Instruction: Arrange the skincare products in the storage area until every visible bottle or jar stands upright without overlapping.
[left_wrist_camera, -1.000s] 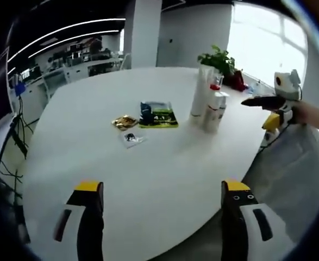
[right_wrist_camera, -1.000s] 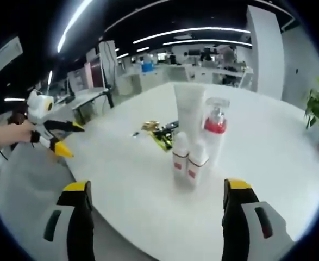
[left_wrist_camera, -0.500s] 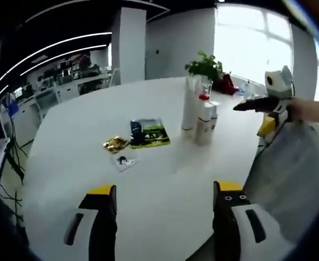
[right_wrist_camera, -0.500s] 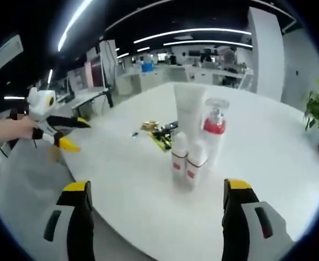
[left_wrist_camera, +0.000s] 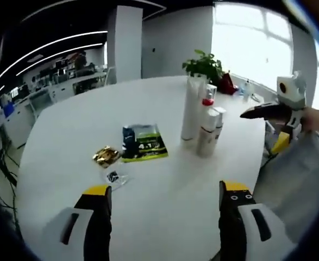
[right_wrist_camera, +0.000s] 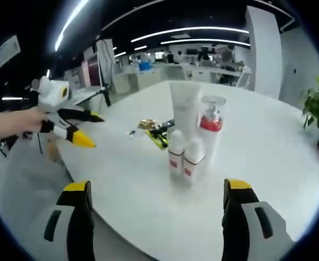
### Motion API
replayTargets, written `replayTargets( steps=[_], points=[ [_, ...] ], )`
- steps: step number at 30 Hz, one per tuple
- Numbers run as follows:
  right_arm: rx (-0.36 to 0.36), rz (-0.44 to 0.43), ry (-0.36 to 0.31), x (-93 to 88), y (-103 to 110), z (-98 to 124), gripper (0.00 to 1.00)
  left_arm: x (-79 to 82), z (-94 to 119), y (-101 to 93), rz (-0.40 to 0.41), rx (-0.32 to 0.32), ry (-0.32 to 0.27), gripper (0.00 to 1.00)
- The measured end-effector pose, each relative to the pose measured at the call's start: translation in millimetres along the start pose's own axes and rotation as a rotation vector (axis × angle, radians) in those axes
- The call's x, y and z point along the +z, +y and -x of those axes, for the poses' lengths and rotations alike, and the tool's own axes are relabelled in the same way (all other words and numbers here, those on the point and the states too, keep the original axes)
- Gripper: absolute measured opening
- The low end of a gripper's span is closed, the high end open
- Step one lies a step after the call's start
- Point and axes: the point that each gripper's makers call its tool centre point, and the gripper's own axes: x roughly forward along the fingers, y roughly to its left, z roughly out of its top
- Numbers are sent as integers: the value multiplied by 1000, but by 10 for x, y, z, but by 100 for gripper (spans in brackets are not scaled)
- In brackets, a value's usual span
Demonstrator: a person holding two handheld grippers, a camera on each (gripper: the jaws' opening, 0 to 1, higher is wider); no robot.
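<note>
Standing upright in a tight cluster on the white table [right_wrist_camera: 268, 152] are a tall white tube [right_wrist_camera: 184, 111], a red-collared pump bottle [right_wrist_camera: 211, 126] and two small white bottles [right_wrist_camera: 185, 157]. Left tool [left_wrist_camera: 162, 191] and right tool [right_wrist_camera: 154, 187] are both spread wide, holding nothing. Sachets [left_wrist_camera: 143, 142] lie nearby.

Four upright white bottles [left_wrist_camera: 201, 117] clustered on the white table [left_wrist_camera: 164, 179], green packet [left_wrist_camera: 143, 142] just beside
</note>
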Motion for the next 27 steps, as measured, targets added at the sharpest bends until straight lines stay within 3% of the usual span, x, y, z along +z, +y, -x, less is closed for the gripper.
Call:
replayTargets(
  steps=[11,19,27],
  points=[
    [-8,-37,1,-26,-32,5,99,160,-424,52,-4,4,60,98],
    [-10,-55,3,-36,-32,1,99,200,-725,101,-17,-4,111,97],
    [-10,-98,3,-45,-54,-5,97,254,-1118,268,-31,22,183,96]
  ],
)
